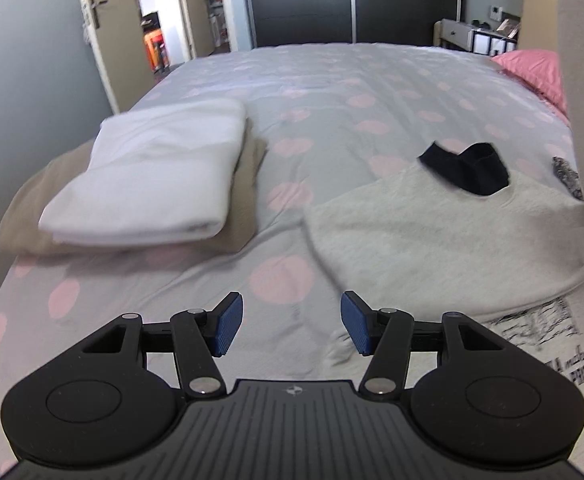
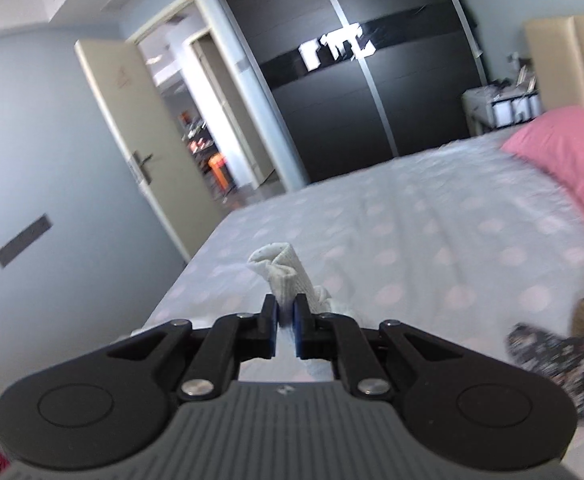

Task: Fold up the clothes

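Note:
My left gripper (image 1: 291, 322) hangs open over the grey bedspread with pink dots (image 1: 292, 92), nothing between its blue pads. To its right lies a cream sweatshirt (image 1: 444, 236) with a black collar (image 1: 468, 168), spread flat. A folded white garment (image 1: 151, 172) rests on a folded beige one (image 1: 23, 216) at the left. In the right wrist view my right gripper (image 2: 285, 312) is shut on a white ribbed piece of cloth (image 2: 281, 270), lifted above the bed; the cloth bunches up past the fingertips.
A white printed shirt (image 1: 540, 340) lies under the sweatshirt's near edge. A dark floral garment (image 2: 552, 352) sits at the right. A pink pillow (image 2: 564, 156) and headboard (image 2: 564, 60) stand far right. Beyond the bed are a dark wardrobe (image 2: 352, 92) and an open door (image 2: 143, 128).

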